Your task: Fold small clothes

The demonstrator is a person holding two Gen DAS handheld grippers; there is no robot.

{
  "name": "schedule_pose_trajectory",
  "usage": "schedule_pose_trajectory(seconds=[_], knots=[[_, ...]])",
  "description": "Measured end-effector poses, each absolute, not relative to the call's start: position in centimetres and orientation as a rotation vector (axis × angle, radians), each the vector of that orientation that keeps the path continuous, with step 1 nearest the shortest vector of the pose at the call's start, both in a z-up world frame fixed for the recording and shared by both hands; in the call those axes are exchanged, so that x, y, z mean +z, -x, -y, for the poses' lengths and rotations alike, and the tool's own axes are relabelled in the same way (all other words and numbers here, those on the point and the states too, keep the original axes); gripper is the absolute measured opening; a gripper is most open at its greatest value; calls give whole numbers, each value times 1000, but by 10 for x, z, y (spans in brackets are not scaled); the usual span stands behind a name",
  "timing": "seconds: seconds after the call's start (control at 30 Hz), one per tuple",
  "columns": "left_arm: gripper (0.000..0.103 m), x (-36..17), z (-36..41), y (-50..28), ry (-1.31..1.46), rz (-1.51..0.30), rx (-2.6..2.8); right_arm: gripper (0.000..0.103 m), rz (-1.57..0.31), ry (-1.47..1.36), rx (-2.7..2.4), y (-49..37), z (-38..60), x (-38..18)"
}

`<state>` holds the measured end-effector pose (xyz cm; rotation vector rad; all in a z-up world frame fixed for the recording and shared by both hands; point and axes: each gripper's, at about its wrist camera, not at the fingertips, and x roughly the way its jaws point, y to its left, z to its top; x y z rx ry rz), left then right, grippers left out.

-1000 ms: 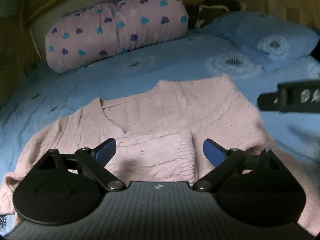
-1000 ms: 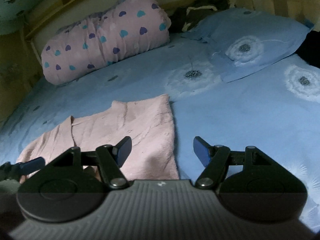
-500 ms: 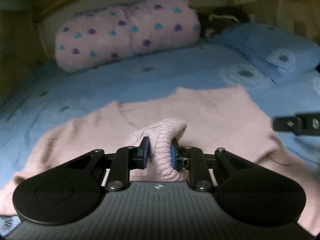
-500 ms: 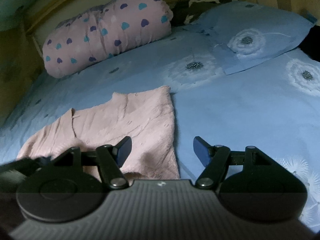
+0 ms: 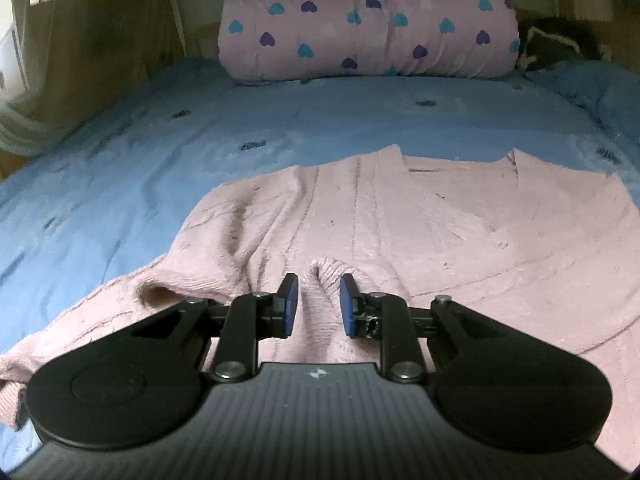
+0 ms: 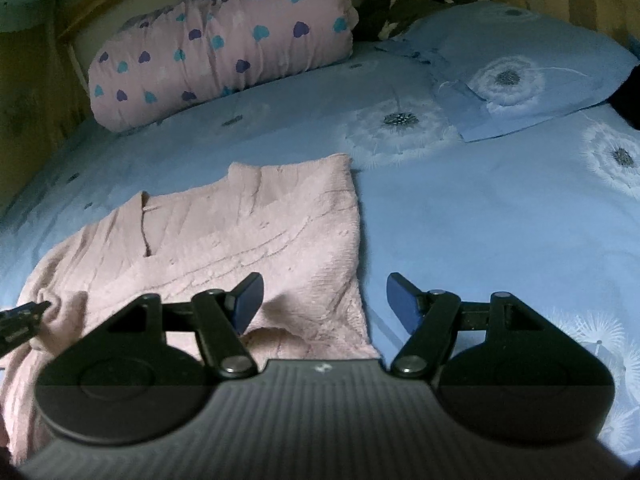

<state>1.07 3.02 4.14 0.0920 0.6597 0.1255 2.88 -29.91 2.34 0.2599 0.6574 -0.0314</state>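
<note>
A pink knitted sweater (image 5: 440,232) lies spread on the blue bed, neck towards the headboard. My left gripper (image 5: 318,300) is shut on the sweater's sleeve cuff (image 5: 324,280), holding it over the sweater's body. In the right wrist view the sweater (image 6: 248,236) lies to the left, its right sleeve folded in. My right gripper (image 6: 324,300) is open and empty, above the sweater's right edge. The left gripper's tip (image 6: 24,316) shows at the far left, holding the cuff.
The blue dandelion-print bedsheet (image 6: 480,220) covers the bed. A pink rolled quilt with hearts (image 5: 368,20) lies along the headboard. A blue pillow (image 6: 520,68) sits at the back right, with a dark cloth (image 6: 412,4) behind it. A wooden wall borders the left.
My left gripper closed on the sleeve cuff and has carried it left across the sweater. My right gripper stayed open and hardly moved.
</note>
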Motion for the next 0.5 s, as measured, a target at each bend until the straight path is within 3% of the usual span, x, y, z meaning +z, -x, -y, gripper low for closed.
schedule_pose_trajectory(seconds=[0.17, 0.23, 0.3, 0.5], knots=[[28, 54, -49, 3, -32, -652, 91, 70, -657, -213, -12, -29, 289, 26], [36, 59, -53, 6, 5, -645, 66, 70, -652, -192, 9, -32, 286, 31], [54, 61, -56, 9, 37, -636, 54, 70, -655, -174, 29, -39, 284, 37], [56, 47, -48, -9, 22, -631, 26, 70, -659, -202, -24, -73, 294, 39]])
